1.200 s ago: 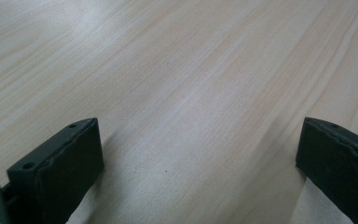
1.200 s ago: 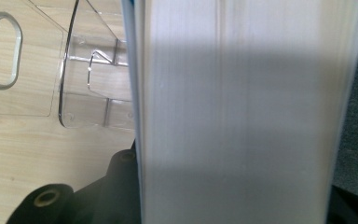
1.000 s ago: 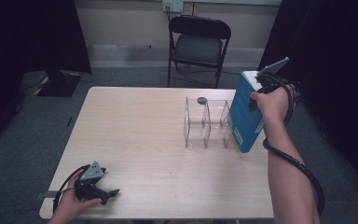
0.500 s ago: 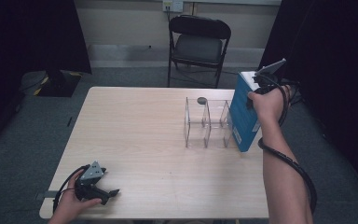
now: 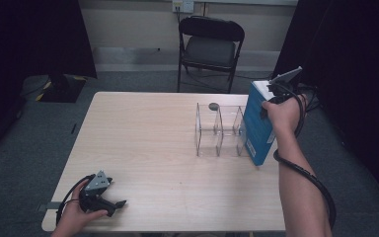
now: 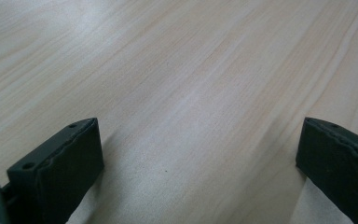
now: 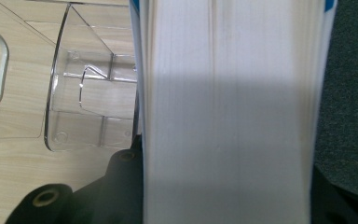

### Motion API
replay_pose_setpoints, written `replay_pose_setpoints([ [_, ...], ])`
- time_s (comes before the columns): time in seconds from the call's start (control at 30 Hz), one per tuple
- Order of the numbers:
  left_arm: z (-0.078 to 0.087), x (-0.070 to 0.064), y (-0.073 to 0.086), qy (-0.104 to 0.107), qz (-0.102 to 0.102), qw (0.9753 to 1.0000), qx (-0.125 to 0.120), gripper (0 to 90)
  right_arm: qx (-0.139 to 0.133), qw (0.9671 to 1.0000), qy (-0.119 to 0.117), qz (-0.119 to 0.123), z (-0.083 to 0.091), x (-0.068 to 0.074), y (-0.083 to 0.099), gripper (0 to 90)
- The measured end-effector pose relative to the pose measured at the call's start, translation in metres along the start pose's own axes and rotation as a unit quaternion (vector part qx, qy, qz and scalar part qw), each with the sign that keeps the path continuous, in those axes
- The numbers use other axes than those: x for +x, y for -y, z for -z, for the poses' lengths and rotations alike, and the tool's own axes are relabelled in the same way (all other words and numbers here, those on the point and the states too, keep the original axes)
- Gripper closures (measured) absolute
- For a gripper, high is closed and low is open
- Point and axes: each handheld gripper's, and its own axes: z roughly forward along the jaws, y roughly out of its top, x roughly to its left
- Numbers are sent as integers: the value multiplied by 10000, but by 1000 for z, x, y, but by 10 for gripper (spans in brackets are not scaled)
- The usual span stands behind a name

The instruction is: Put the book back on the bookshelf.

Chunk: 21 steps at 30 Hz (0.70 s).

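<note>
The right gripper (image 5: 276, 96) held one blue book (image 5: 256, 126) at its top end. In the right gripper view the book's white page edges (image 7: 223, 112) ran up the middle, and the two black jaws sat on each side of it, squeezing it between them. The book stood upright at the right edge of the table (image 5: 148, 143), tipped a little. Its lower end was down near the table, but whether it touched could not be told. The person's right hand (image 5: 282, 114) was wrapped around the gripper, just beside the book's top.

The book was right next to a clear rack (image 5: 219, 129), on the rack's right side. The rack (image 7: 91, 98) had upright see-through walls with slots between them. Whether the book touched the rack could not be told. There was one rack and one book.

The left gripper (image 5: 101, 197) was well apart from the book, at the near left corner of the table, held in the person's left hand (image 5: 74, 217). In the left gripper view its two jaws stood wide apart with just bare wood (image 6: 182, 93) between them. It held nothing.

One small dark round thing (image 5: 213, 105) lay on the table just behind the rack. One black chair (image 5: 209, 47) stood on the floor past the far side of the table.
</note>
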Motion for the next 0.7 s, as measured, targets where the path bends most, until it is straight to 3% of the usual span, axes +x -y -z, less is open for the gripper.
replay_pose_setpoints([
  [0.1, 0, 0, 0, -1, 0, 10000, 1, 0, 34, 10000, -19, 6, 0, 1, 2, 611],
  [0.17, 0, 0, 0, 8, 10, 10000, 1, 0, 286, 9995, -92, 53, -1, 2, 5, 609],
  [0.3, 0, -1, 0, 16, 42, 10000, -2, 0, 422, 9989, -166, 66, -3, 2, 10, 607],
  [0.4, 0, -1, 0, 14, 47, 10000, -10, 0, 483, 9987, -91, 130, -2, 3, 10, 609],
  [0.53, 0, -1, 0, 23, 45, 10000, -3, 0, 382, 9992, -50, 56, -3, 4, 10, 617],
  [0.7, 0, 0, 0, 26, 23, 10000, 9, 0, 45, 10000, 58, -15, -1, 4, 9, 620],
])
